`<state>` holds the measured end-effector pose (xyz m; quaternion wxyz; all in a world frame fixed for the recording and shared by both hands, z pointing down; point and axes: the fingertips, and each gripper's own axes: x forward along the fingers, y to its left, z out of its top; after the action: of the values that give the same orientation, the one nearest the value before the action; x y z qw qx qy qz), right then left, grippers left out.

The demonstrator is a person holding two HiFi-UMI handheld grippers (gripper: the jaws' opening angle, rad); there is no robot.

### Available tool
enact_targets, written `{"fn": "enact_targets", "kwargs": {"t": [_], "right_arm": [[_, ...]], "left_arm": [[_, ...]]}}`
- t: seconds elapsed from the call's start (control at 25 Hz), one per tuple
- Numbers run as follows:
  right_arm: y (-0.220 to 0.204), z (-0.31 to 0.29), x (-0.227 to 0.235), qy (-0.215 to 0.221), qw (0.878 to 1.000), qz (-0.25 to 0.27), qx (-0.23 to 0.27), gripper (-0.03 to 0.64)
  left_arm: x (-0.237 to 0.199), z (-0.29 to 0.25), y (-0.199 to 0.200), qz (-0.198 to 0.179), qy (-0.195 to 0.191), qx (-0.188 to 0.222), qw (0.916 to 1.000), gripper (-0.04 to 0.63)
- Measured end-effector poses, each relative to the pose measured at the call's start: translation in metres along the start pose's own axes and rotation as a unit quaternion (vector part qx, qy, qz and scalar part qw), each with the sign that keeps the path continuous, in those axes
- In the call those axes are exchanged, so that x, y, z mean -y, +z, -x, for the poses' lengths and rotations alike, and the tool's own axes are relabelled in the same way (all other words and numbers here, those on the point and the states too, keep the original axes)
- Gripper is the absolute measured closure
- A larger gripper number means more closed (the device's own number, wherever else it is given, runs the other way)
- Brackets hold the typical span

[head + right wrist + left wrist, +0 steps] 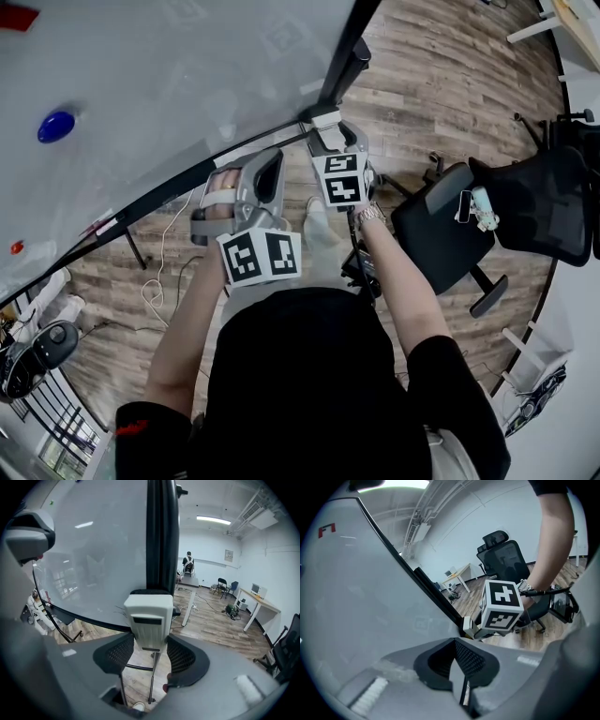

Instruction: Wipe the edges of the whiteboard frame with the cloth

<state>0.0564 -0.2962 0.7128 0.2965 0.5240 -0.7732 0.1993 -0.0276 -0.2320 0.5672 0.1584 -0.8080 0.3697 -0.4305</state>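
Here, right claw (pixel 150 656) pinching white eraser (pixel 147 616), eraser at corner of whiteboard frame (pixel 161 536), left claw (pixel 457 665) pressed together, empty.

Your left gripper (pixel 457 660) is held up in front of you, its jaws pressed together with nothing between them. Just to its right and a little farther out, your right gripper (pixel 151 645) clamps a white block (pixel 147 620). Your left forearm (pixel 183 319) and right forearm (pixel 398 272) both reach forward, bare.
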Motion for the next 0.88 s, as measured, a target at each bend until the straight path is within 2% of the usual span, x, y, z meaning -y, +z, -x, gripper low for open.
{"fn": "enact_targets", "kwargs": {"t": [0.88], "right_arm": [[-0.019, -0.021, -0.002, 0.005, 1.0, -0.005, -0.018, 0.388]], "left_arm": [[0.007, -0.003, -0.01, 0.003, -0.008, -0.017, 0.9998, 0.594]]}}
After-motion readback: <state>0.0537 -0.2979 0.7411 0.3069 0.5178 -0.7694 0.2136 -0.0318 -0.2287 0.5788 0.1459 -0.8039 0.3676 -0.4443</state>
